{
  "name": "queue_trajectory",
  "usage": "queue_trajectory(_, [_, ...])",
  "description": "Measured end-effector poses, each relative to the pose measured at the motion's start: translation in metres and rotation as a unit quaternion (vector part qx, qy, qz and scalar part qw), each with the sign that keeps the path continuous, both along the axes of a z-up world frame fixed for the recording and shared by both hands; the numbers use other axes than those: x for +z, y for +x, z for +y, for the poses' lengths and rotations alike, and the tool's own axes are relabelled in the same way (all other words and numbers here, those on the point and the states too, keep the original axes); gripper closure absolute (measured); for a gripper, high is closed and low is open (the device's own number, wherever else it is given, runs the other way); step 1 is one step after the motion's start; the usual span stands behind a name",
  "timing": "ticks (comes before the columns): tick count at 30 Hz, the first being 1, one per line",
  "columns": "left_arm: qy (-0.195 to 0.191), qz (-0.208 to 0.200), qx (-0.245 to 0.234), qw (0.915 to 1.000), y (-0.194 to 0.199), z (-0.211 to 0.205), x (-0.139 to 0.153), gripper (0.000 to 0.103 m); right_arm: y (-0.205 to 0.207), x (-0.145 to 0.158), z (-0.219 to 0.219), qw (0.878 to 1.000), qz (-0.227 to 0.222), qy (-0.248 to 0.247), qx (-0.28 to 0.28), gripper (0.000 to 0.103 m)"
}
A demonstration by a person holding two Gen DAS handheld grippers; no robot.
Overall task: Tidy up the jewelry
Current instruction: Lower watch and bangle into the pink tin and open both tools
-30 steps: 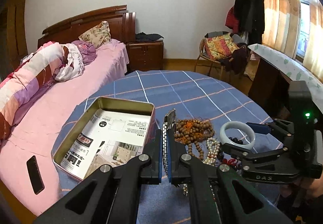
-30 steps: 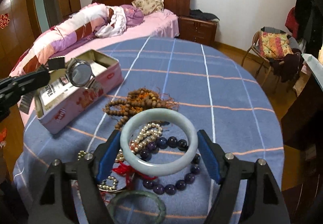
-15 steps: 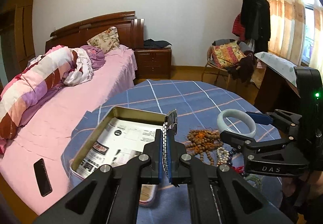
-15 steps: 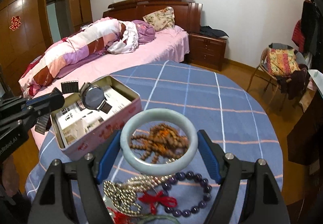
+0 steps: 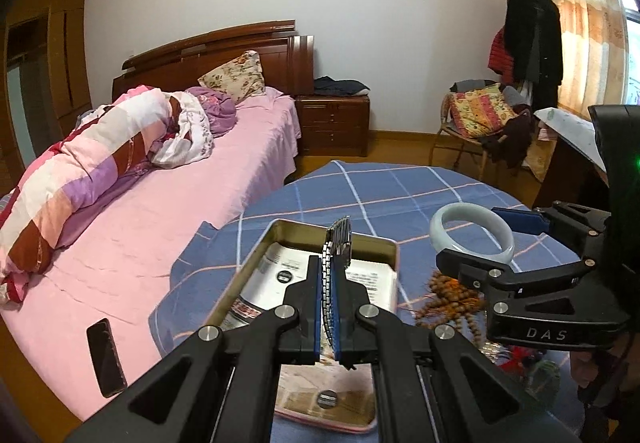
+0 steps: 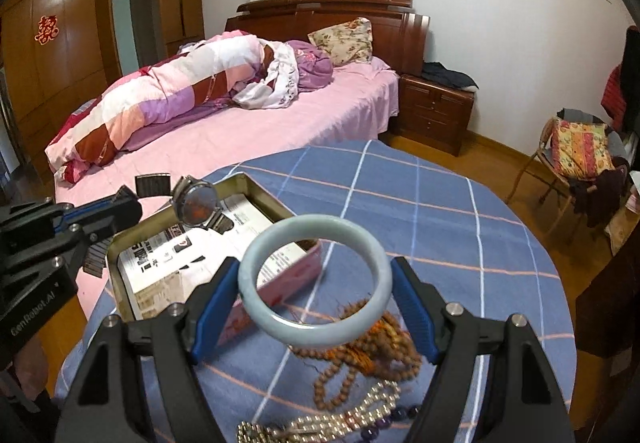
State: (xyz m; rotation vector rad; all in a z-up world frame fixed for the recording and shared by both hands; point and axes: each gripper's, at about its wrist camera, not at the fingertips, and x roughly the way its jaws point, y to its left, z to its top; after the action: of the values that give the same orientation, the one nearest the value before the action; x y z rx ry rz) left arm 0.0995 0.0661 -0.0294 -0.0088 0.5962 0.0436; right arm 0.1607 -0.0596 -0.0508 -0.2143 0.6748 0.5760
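Note:
My left gripper (image 5: 329,307) is shut on the metal band of a wristwatch (image 5: 338,243) and holds it above the open tin box (image 5: 280,227). The right wrist view shows the watch face (image 6: 196,201) hanging over the tin box (image 6: 120,283), held by the left gripper (image 6: 116,209). My right gripper (image 6: 316,297) is shut on a pale green jade bangle (image 6: 316,335), held in the air to the right of the box; the bangle (image 5: 472,231) and right gripper (image 5: 500,239) show in the left view. Wooden beads (image 6: 360,359) lie on the blue checked tablecloth (image 6: 440,203).
A pearl strand (image 6: 340,415) and dark purple beads (image 6: 384,423) lie near the front of the round table. A pink bed (image 5: 160,211) with a phone (image 5: 106,355) stands left of the table. A chair (image 5: 480,119) with clothes stands behind.
Both grippers have risen and moved left toward the tin box. The watch now hangs over the box, and the bangle has come up from above the jewelry pile to beside the box.

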Motion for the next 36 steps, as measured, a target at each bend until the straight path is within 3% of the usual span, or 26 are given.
queue_trajectory(17, [0.001,0.03,0.032,0.999,0.031,0.034,-0.025,0.101,0.019,-0.022,0.044,1.0,0.009,-0.001,0.03,0.025])
queue_trajectory(36, [0.01,0.061,0.041,0.9972,0.053,0.042,-0.049,0.101,0.033,-0.05,0.073,0.998,0.033,-0.03,0.047,0.025])
